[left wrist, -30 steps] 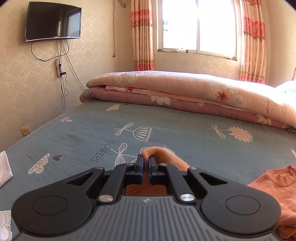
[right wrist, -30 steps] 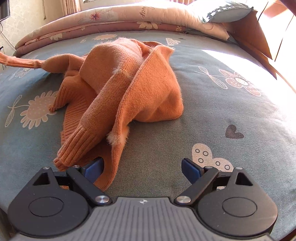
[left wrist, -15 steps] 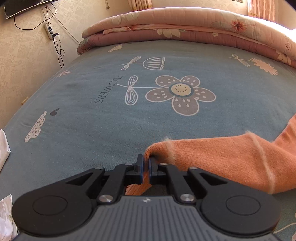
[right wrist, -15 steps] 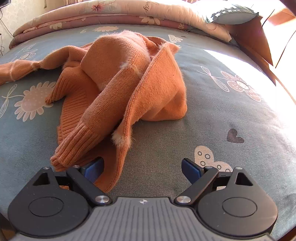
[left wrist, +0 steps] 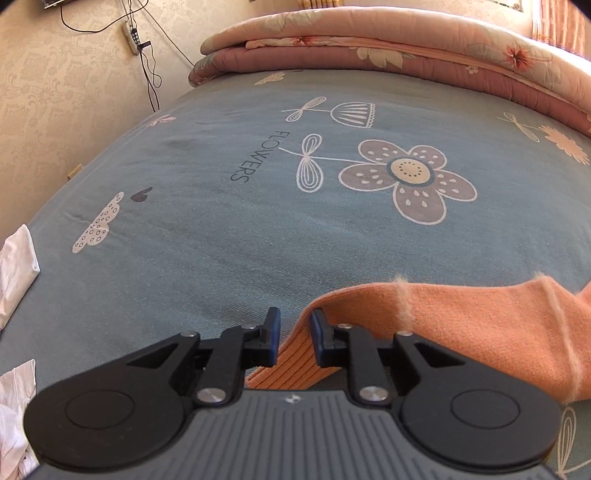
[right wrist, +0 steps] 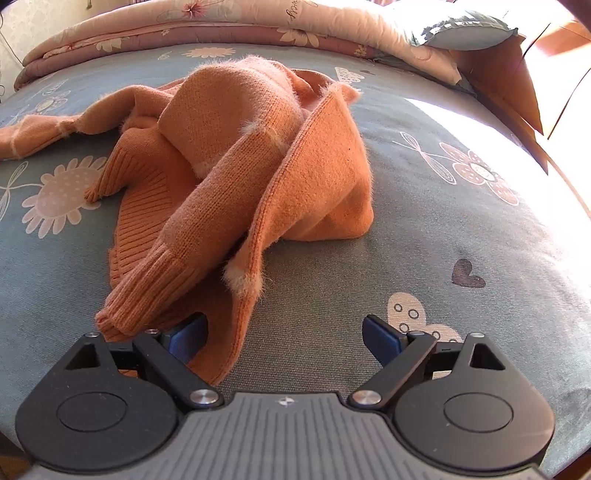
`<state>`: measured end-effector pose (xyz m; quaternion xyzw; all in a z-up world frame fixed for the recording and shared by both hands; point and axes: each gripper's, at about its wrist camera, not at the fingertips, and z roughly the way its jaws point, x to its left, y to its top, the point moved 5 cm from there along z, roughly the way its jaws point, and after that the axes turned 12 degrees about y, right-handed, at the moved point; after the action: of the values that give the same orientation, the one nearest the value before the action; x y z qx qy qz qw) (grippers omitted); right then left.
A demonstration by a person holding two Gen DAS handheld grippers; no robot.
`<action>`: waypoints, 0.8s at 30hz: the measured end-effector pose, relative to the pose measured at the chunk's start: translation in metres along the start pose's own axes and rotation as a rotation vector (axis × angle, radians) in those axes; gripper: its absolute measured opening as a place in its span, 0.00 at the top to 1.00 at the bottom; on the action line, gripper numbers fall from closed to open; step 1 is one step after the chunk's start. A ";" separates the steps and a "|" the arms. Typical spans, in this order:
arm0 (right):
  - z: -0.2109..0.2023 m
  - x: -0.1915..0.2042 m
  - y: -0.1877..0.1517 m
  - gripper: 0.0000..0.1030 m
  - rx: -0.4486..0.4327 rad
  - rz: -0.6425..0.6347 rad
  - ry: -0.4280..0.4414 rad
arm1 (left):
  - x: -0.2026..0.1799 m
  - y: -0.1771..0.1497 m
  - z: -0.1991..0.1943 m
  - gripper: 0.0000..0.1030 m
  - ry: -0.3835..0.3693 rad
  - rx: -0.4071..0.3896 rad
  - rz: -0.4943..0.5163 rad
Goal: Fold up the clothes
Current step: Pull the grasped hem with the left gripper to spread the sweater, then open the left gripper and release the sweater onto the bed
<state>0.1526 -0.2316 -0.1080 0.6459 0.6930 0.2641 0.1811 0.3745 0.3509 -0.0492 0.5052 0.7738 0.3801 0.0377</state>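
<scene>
An orange knit sweater (right wrist: pixel 258 155) lies crumpled on the blue flowered bed sheet (right wrist: pixel 406 240). One sleeve (left wrist: pixel 461 325) stretches out flat to the left, and its ribbed cuff ends between the fingers of my left gripper (left wrist: pixel 294 332). Those fingers stand slightly apart, open, with the cuff loose in the gap. My right gripper (right wrist: pixel 284 332) is wide open at the sweater's near edge. Its left fingertip (right wrist: pixel 188 332) sits against the hem beside the other sleeve's cuff (right wrist: pixel 129 295), while the right fingertip is over bare sheet.
A folded pink quilt (left wrist: pixel 388 48) runs along the far side of the bed, with a grey pillow (right wrist: pixel 465 29) at its right end. White cloth (left wrist: pixel 14 269) lies at the bed's left edge. A wall with cables (left wrist: pixel 144 55) stands to the left.
My left gripper drew the sleeve out leftward, lowered it to the sheet and opened. The sleeve now lies flat. The right gripper stayed open near the hem.
</scene>
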 end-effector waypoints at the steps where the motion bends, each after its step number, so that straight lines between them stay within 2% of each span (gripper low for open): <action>1: -0.001 0.000 0.000 0.09 -0.002 0.001 0.000 | 0.003 0.000 -0.002 0.81 0.009 0.001 -0.002; 7: -0.009 -0.003 -0.002 0.09 -0.022 0.015 0.013 | 0.003 0.001 -0.032 0.78 -0.052 0.003 -0.001; 9: -0.013 -0.004 -0.003 0.09 -0.031 0.022 0.020 | -0.004 0.000 -0.048 0.73 -0.080 -0.013 0.027; 12: -0.021 -0.007 -0.005 0.09 -0.050 0.039 0.036 | -0.022 -0.003 -0.073 0.65 -0.116 -0.044 0.088; 16: -0.034 -0.009 -0.006 0.09 -0.090 0.056 0.068 | -0.053 -0.013 -0.106 0.63 -0.185 -0.068 0.166; 19: -0.042 -0.010 -0.006 0.11 -0.116 0.062 0.101 | -0.078 -0.023 -0.129 0.55 -0.242 -0.073 0.219; 21: -0.045 -0.011 -0.007 0.16 -0.126 0.066 0.120 | -0.096 -0.033 -0.143 0.51 -0.289 -0.062 0.251; 24: -0.048 -0.012 -0.007 0.17 -0.135 0.075 0.142 | -0.124 -0.052 -0.162 0.51 -0.354 -0.035 0.308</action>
<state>0.1194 -0.2498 -0.0754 0.6376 0.6600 0.3619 0.1643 0.3244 0.1508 -0.0075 0.6753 0.6624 0.3001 0.1231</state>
